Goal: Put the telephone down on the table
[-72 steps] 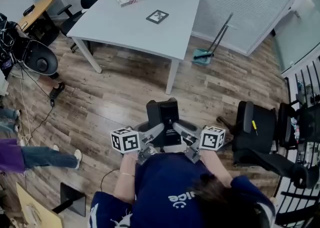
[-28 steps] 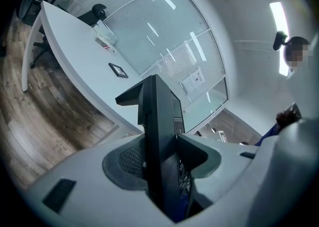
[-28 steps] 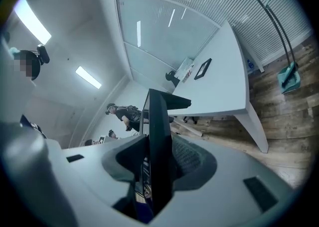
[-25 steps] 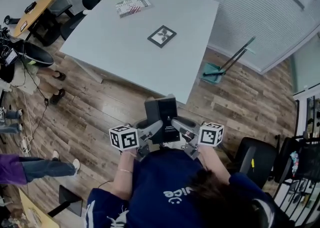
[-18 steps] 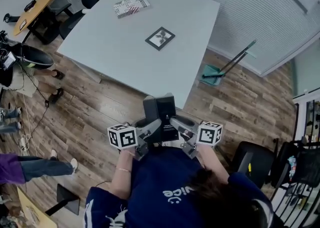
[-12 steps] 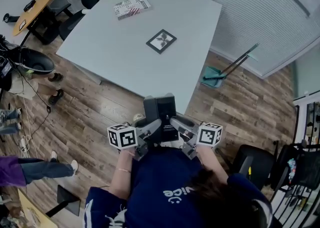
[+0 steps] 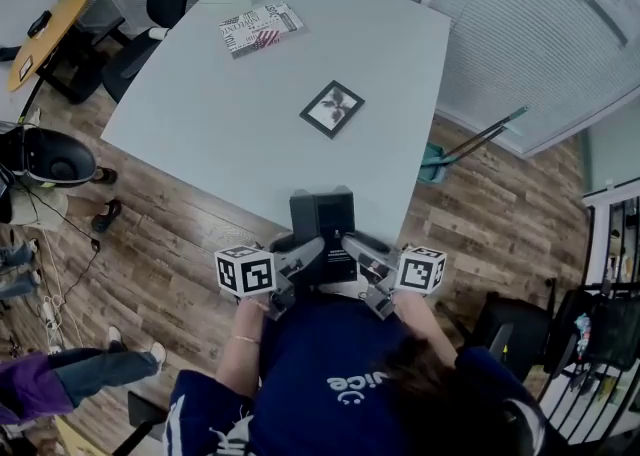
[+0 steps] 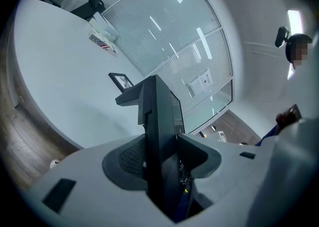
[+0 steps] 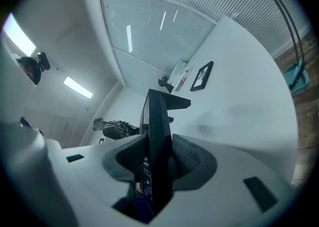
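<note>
Head view steeply down; gripper views close, low, toward seemingly one table [image 7: 250, 114]

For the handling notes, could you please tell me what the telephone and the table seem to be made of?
The telephone looks like black plastic with a matte finish: dark faces, crisp moulded edges, little shine. The table has a smooth pale top, perhaps laminate or painted board: even colour, soft sheen.

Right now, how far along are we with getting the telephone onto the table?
Done: the telephone is lifted, clamped edgewise by the left gripper and right gripper. In hand: it is held at the table's near edge, apparently not resting on it. Left: move it over the bare top, set it down, open both grippers.
</note>
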A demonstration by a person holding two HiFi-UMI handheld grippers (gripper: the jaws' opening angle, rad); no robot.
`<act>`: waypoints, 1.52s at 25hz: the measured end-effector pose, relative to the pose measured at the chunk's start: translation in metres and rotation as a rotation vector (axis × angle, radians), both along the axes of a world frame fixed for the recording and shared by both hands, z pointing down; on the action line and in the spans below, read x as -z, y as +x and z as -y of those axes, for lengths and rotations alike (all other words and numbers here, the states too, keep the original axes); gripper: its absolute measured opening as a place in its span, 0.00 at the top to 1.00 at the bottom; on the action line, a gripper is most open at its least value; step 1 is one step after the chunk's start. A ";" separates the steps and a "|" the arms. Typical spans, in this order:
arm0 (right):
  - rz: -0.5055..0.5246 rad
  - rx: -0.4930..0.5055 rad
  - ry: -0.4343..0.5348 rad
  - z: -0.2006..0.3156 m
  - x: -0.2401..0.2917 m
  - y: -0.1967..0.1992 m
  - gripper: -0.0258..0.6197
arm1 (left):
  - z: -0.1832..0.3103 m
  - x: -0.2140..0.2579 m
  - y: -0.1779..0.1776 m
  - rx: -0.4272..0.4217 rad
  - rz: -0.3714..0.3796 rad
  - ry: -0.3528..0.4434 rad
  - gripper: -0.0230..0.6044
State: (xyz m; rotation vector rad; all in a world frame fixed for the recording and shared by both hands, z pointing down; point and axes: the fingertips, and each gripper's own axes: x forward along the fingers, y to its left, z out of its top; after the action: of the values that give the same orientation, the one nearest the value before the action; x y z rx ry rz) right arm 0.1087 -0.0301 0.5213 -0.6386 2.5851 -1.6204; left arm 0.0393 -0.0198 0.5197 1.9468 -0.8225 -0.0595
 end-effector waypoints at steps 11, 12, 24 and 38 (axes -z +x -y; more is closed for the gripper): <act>-0.013 -0.067 -0.005 0.083 0.008 -0.077 0.70 | 0.088 0.005 -0.076 -0.069 -0.023 -0.014 0.66; -0.004 -0.073 -0.002 0.090 0.012 -0.085 0.70 | 0.095 0.006 -0.082 -0.074 -0.024 -0.015 0.66; -0.032 -0.110 -0.016 0.146 0.012 -0.124 0.70 | 0.153 0.008 -0.125 -0.100 -0.025 -0.035 0.66; -0.023 -0.055 -0.088 0.194 -0.011 -0.141 0.70 | 0.196 -0.016 -0.140 -0.035 -0.028 -0.092 0.66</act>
State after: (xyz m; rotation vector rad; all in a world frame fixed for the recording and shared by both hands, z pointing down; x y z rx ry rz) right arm -0.0327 -0.2236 0.5324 -0.7314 2.4992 -1.7286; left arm -0.1004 -0.2158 0.5358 1.8694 -0.7591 -0.0273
